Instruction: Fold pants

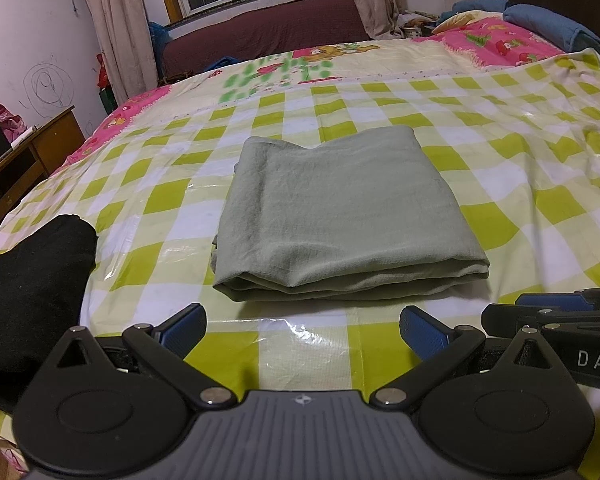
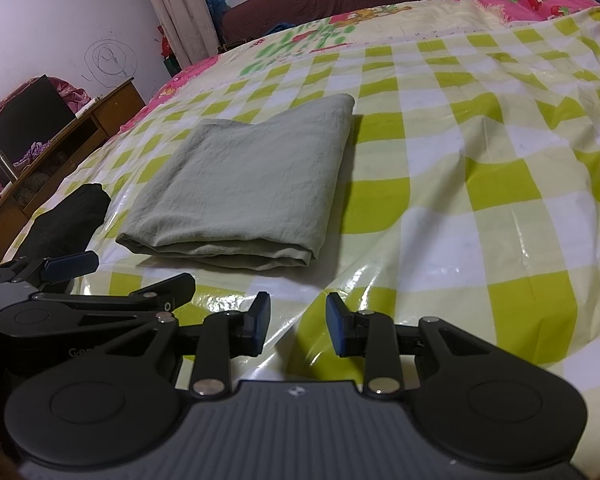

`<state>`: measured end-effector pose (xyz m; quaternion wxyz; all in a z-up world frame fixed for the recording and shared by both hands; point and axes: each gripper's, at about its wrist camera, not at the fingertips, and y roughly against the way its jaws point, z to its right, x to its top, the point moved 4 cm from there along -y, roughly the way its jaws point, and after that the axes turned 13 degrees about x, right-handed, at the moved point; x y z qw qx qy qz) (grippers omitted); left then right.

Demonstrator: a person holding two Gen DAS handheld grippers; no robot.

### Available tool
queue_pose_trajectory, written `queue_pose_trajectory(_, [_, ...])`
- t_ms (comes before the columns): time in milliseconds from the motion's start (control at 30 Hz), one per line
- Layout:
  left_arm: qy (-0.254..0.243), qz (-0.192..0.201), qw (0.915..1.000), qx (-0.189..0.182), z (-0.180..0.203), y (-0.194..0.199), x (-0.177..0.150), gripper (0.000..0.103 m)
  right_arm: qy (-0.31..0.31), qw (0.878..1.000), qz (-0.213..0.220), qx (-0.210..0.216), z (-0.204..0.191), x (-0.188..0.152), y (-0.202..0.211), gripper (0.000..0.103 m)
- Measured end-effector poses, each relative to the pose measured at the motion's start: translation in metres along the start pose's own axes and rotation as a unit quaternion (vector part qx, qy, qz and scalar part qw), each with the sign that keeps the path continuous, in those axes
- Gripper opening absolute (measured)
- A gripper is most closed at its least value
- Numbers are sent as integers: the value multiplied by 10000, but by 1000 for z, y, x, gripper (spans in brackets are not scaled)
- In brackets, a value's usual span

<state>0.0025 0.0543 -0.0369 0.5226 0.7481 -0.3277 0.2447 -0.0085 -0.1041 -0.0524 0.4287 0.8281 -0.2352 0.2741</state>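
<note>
One garment, the grey-green pants [image 1: 342, 216], lies folded into a compact layered rectangle on the bed's checked plastic sheet [image 1: 532, 216], near its front edge. Left tongs [image 1: 302, 330] gape wide, holding nothing; right tongs [image 2: 298, 322] stand partly open, likewise unladen. Folding judged essentially complete. Black garment [image 1: 32, 280] lies apart, left.
</note>
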Motion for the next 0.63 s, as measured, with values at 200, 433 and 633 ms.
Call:
queue_pose_trajectory(200, [1, -3, 10000, -2, 0, 0, 0, 103, -3, 10000, -1, 2, 0, 0, 0, 32])
queue_pose_trajectory(433, [0, -4, 10000, 1, 0, 0, 1, 103, -6, 10000, -4, 2, 0, 0, 0, 32])
queue_pose_trajectory(633, [31, 26, 10000, 39, 0, -1, -1, 103, 13, 10000, -28, 4, -1, -2, -1, 32])
